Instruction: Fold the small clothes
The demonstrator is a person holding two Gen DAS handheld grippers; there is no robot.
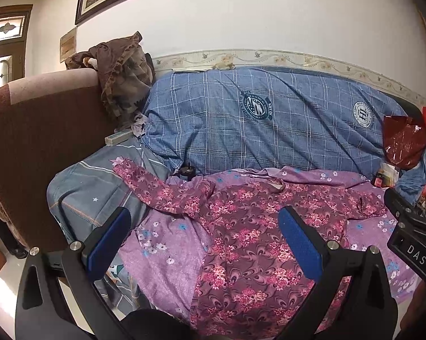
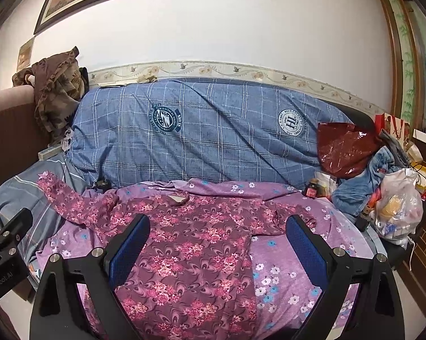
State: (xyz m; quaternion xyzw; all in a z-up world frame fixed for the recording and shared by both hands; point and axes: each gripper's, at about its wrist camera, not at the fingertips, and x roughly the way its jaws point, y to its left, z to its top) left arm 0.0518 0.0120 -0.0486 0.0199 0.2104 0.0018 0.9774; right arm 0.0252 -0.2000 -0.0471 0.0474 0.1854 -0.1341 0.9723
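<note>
A maroon long-sleeved top with pink floral print (image 2: 190,243) lay spread flat on the purple flowered sheet (image 2: 292,280), neckline toward the sheet's back edge, hem at the front edge. One sleeve reached over a grey striped pillow (image 1: 94,195) at the sheet's left edge. The left gripper (image 1: 204,238) hung above the top, jaws wide apart, holding nothing. The right gripper (image 2: 218,243) likewise: jaws wide, empty. A blue plaid crested quilt (image 2: 213,136) lay along the back edge; a red plastic bag (image 2: 343,150) sat at the back right corner.
</note>
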